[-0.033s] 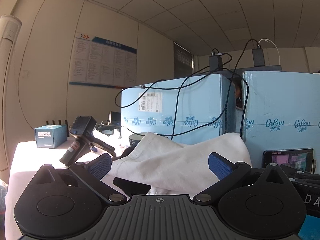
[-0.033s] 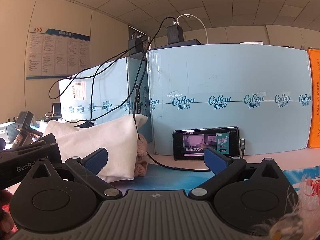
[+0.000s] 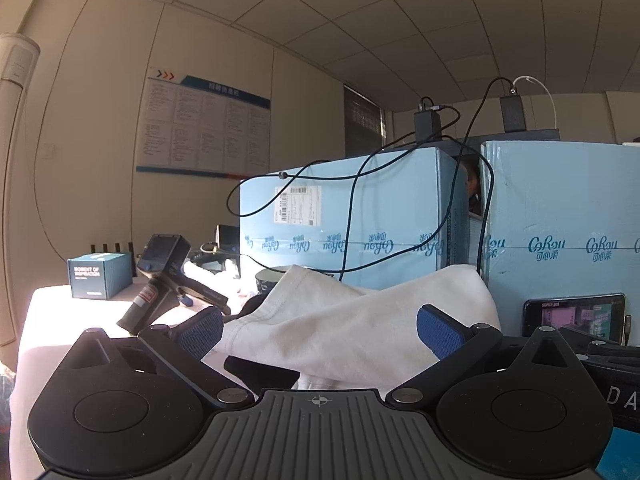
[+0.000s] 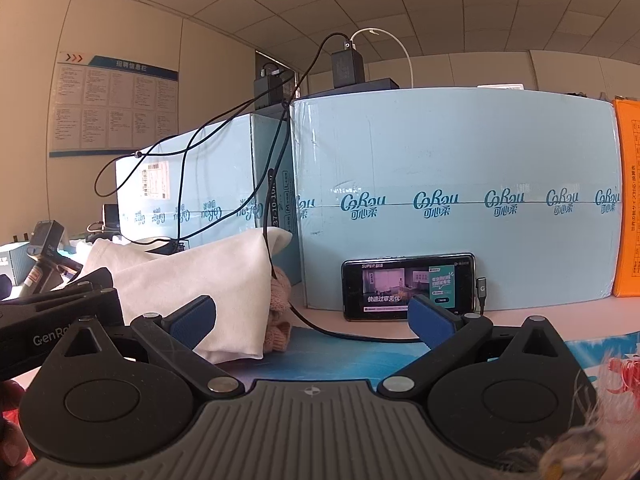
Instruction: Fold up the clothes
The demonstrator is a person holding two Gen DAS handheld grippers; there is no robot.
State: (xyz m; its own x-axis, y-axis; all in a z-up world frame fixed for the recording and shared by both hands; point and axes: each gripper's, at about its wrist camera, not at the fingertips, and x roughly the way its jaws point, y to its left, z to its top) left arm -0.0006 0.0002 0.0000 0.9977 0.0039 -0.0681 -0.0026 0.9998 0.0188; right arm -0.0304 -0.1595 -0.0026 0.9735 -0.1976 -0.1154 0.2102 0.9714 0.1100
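A crumpled white garment (image 3: 360,332) lies heaped on the table in front of the blue cartons. In the left wrist view it fills the space just beyond my left gripper (image 3: 320,326), whose blue pads (image 3: 200,326) stand wide apart and open, clamping nothing. In the right wrist view the same garment (image 4: 192,280) sits to the left. My right gripper (image 4: 312,318) is open too, its left pad (image 4: 192,316) overlapping the cloth's edge in the view. A pink knitted piece (image 4: 280,312) peeks out at the garment's right side.
Two big light-blue cartons (image 4: 440,168) wall off the back, with chargers and black cables (image 4: 340,332) trailing down. A phone (image 4: 408,286) leans on the right carton. A black handheld device (image 3: 160,276) and a small blue box (image 3: 98,274) stand at left. An orange box (image 4: 628,200) is at far right.
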